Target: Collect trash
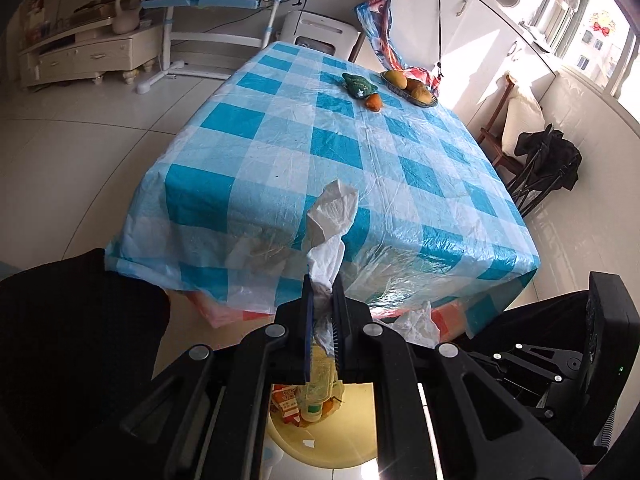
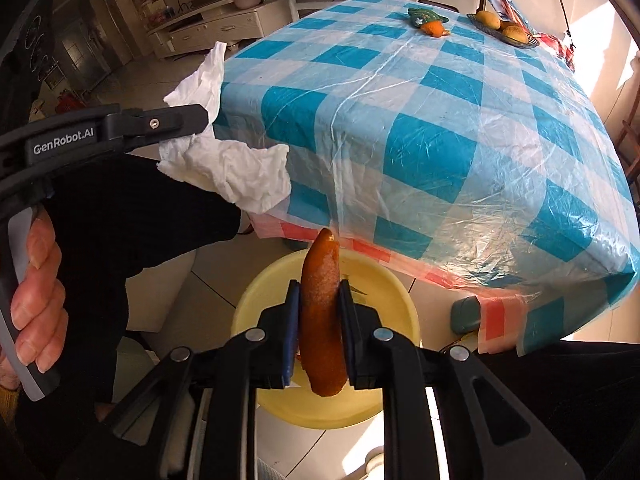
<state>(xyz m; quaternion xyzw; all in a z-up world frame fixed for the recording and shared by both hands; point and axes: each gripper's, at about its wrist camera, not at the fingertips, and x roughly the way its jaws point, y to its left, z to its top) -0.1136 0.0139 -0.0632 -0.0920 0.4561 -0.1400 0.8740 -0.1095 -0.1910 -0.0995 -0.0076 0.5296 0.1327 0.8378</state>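
Note:
My left gripper (image 1: 321, 285) is shut on a crumpled white tissue (image 1: 330, 224), held above a yellow bin (image 1: 352, 432) on the floor; the bin holds a plastic bottle (image 1: 316, 392) and red cartons (image 1: 286, 402). In the right wrist view the left gripper (image 2: 200, 120) holds the same tissue (image 2: 236, 172) at the table's near-left corner. My right gripper (image 2: 320, 292) is shut on a brown-orange sausage-shaped piece (image 2: 322, 320), upright above the yellow bin (image 2: 384, 276).
A table with a blue-and-white checked plastic cloth (image 1: 340, 148) fills the middle. At its far end lie a green and orange toy (image 1: 362, 88) and a basket of fruit (image 1: 412, 86). Another white tissue (image 1: 418, 322) hangs below the table edge. A black chair (image 1: 548, 168) stands right.

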